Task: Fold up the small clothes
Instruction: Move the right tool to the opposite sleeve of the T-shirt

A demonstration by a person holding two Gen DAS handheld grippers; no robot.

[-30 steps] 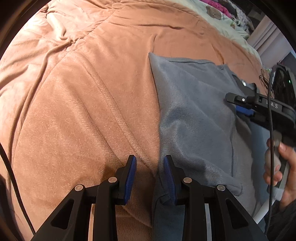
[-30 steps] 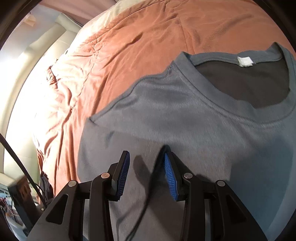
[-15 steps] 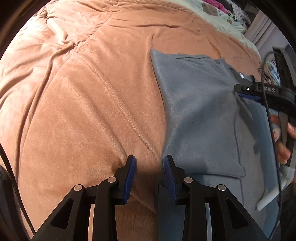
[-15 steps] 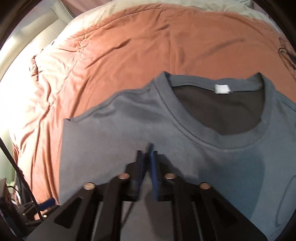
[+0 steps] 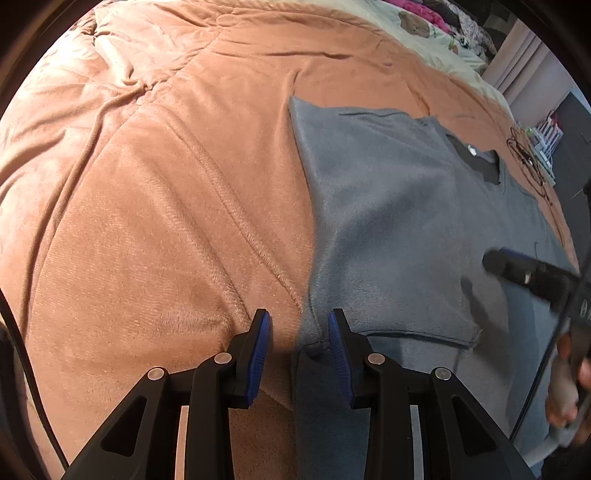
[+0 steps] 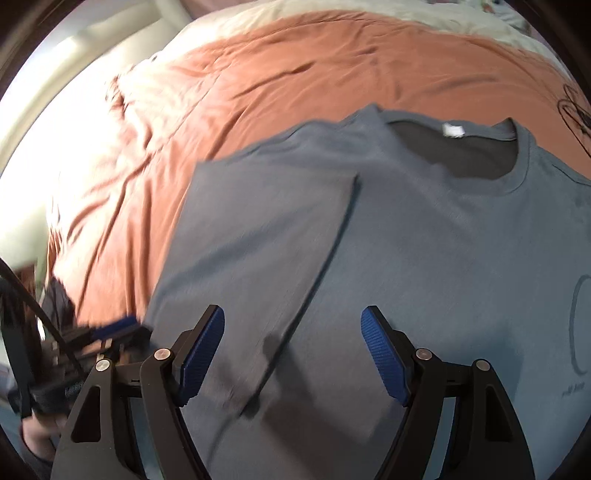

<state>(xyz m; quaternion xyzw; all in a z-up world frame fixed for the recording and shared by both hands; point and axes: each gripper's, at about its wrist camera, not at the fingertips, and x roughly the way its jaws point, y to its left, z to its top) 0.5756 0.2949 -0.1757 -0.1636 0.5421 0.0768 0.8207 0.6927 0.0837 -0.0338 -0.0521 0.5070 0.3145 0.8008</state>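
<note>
A grey-blue T-shirt (image 5: pixel 388 229) lies flat on a rust-brown blanket (image 5: pixel 166 221), its left sleeve side folded in over the body. In the right wrist view the shirt (image 6: pixel 424 258) shows its collar with a white tag (image 6: pixel 453 130) at the top. My left gripper (image 5: pixel 300 341) is open at the shirt's left edge, which runs between the fingers. My right gripper (image 6: pixel 292 350) is wide open above the folded flap's edge and holds nothing. It also shows in the left wrist view (image 5: pixel 532 275) at the right.
The blanket (image 6: pixel 295 66) covers the bed on all sides of the shirt. A black cable (image 5: pixel 524 155) lies on the bed's far right. A pale bedsheet with printed items (image 5: pixel 436 33) lies at the back. A cream headboard or wall (image 6: pixel 48 103) is at the left.
My right gripper shut about half a second ago, has opened wide now and drawn back from the collar. The left sleeve flap lies folded over the body. My left gripper has hardly moved.
</note>
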